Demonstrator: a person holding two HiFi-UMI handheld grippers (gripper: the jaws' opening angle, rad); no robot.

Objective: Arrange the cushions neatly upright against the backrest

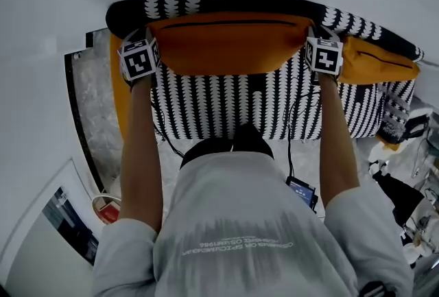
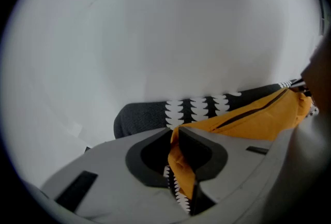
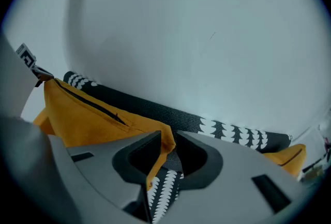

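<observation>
Orange cushion [image 1: 230, 42] is at the back edge of the sofa [image 1: 226, 107] seat, against the backrest [image 1: 182, 4], spanning left to centre. Long axis runs side to side along the backrest. Zip [image 1: 230, 23] edge faces up, so it reads as upright.

Left gripper [image 2: 176, 137] is clamped on the cushion's left corner. Right gripper [image 3: 166, 141] has its jaws slightly apart, with the right corner fabric loose between them, not pinched.

Handling guess: light, soft and floppy. It likely sags mid-span, and the cover can slide off the pads. Best hold is both top corners, biting deep on the seam.

Second cushion [image 1: 377, 62] is near the seat's right back corner, just beside the first.
</observation>
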